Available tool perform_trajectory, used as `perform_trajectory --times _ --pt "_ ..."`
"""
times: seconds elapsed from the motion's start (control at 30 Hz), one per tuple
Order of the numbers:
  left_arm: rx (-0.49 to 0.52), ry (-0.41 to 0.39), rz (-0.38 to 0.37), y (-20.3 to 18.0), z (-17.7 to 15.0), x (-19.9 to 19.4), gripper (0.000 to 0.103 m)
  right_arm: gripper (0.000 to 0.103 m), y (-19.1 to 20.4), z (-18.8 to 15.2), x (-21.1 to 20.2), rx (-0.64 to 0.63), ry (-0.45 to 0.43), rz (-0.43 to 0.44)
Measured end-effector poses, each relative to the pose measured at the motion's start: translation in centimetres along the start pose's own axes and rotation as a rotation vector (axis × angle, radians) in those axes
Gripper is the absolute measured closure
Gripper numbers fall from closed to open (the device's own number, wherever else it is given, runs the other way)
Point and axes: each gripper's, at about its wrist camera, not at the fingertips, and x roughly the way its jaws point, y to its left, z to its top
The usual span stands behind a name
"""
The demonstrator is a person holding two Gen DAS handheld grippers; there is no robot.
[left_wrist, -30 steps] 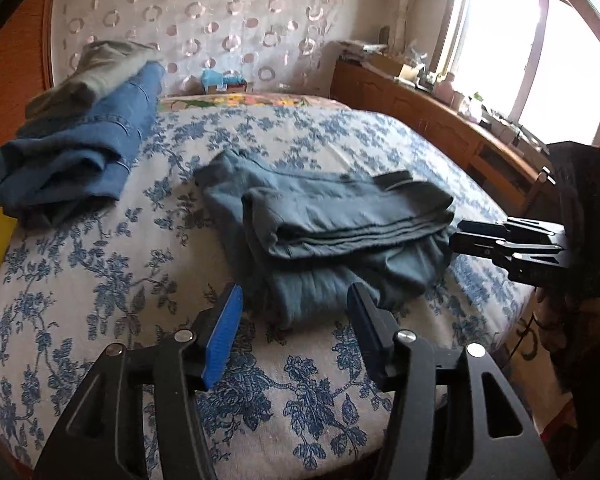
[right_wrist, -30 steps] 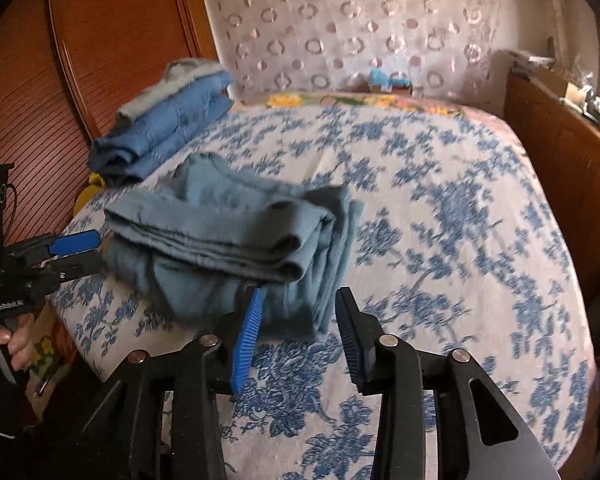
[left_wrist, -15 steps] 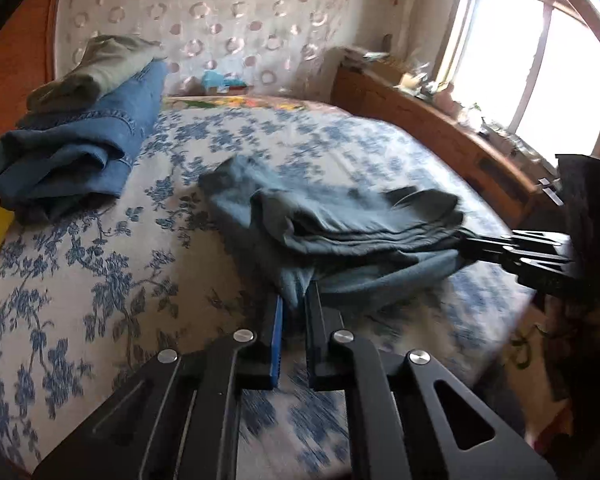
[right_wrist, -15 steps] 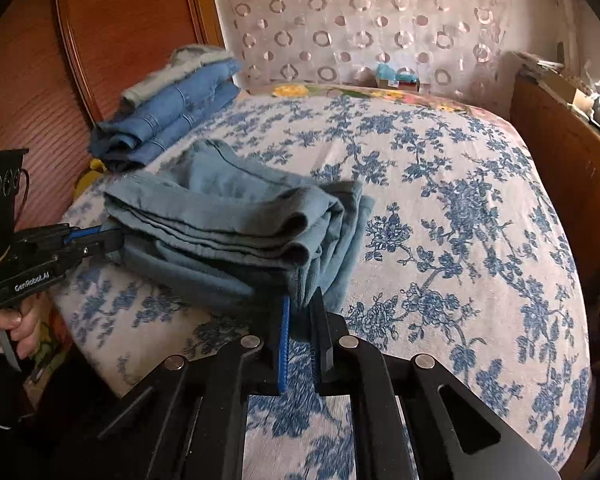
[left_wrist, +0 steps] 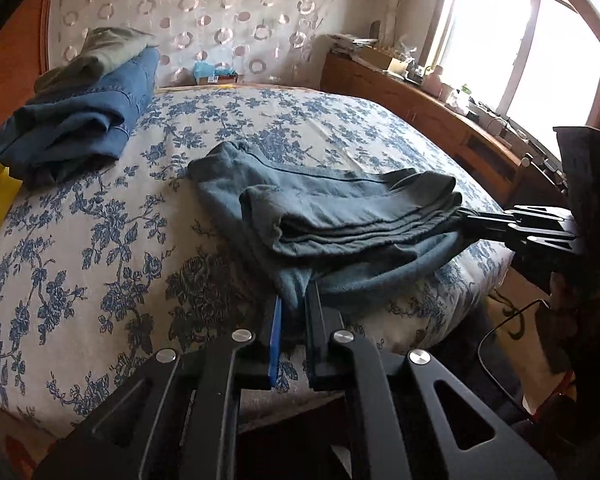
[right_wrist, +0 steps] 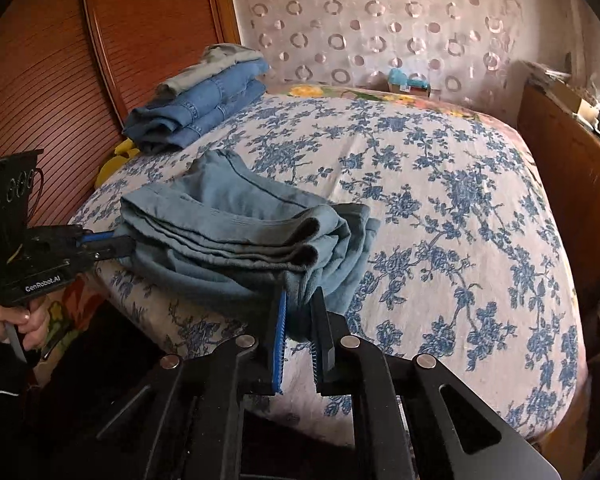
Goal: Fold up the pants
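I have the blue-grey pants already folded into a layered bundle at the bed's near edge, about 6 o'clock from the stacked jeans. My left gripper and right gripper are each clamped on a near corner of that bundle. I judge 1 last fold or a carry to the stack remains.
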Motion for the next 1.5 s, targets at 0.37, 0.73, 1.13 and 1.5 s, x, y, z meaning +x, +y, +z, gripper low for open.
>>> perform_trajectory --times 0.37,0.73,1.13,1.5 --pt "-0.002 0.018 0.038 0.1 0.3 0.4 0.08 0.068 0.5 -0.3 0.1 -0.009 -0.003 -0.035" --pt "0.003 0.005 0.04 0.6 2.1 0.9 0.079 0.068 0.6 0.7 2.7 -0.072 0.037 -0.061" --pt "-0.014 -0.012 0.069 2.2 5.8 2.5 0.079 0.068 -0.4 4.9 3.5 -0.085 -0.022 -0.053" --pt "-0.005 0.01 0.058 1.8 6.2 4.2 0.079 0.068 -3.1 6.0 6.9 -0.022 0.008 0.037"
